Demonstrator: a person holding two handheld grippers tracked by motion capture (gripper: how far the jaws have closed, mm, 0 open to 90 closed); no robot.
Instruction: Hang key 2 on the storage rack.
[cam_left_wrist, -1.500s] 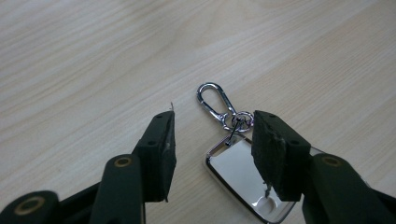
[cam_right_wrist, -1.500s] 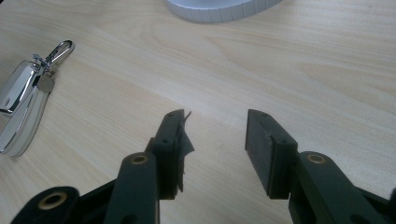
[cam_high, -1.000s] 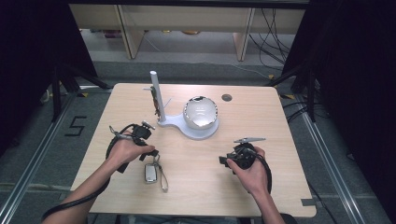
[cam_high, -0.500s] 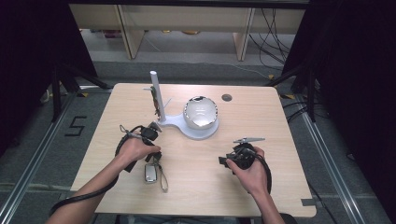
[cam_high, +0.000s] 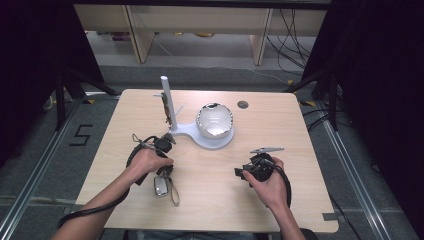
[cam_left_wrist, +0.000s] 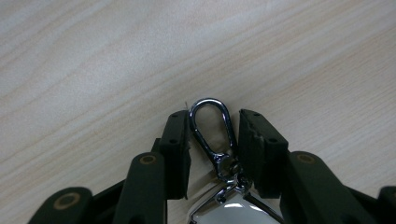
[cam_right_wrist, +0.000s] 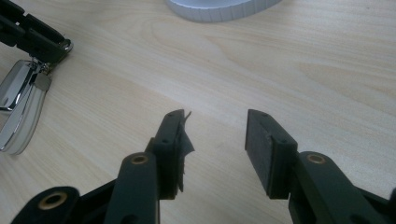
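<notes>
A silver key fob (cam_high: 161, 186) with a tan strap loop (cam_high: 173, 192) lies on the wooden table (cam_high: 300, 130) at the near left. My left gripper (cam_high: 164, 174) points down at its top end. In the left gripper view the jaws straddle the fob's chrome snap clasp (cam_left_wrist: 210, 126): the left pad touches it and a small gap stays at the right pad. My right gripper (cam_high: 239, 173) rests open over bare wood at the near right, pointing left. The right gripper view shows the fob (cam_right_wrist: 14, 107) and the left gripper's tips (cam_right_wrist: 46, 44) at its clasp.
A white stand (cam_high: 210, 141) with an upright post (cam_high: 167, 102) and a shiny round bowl (cam_high: 215, 120) sits at mid table, just beyond the left hand. Its base edge (cam_right_wrist: 224, 7) lies ahead of the right gripper. A dark round hole (cam_high: 243, 104) marks the far table.
The left hand has moved nearer and slightly right, from beside the stand down onto the fob's clasp. The right gripper has stayed put.
</notes>
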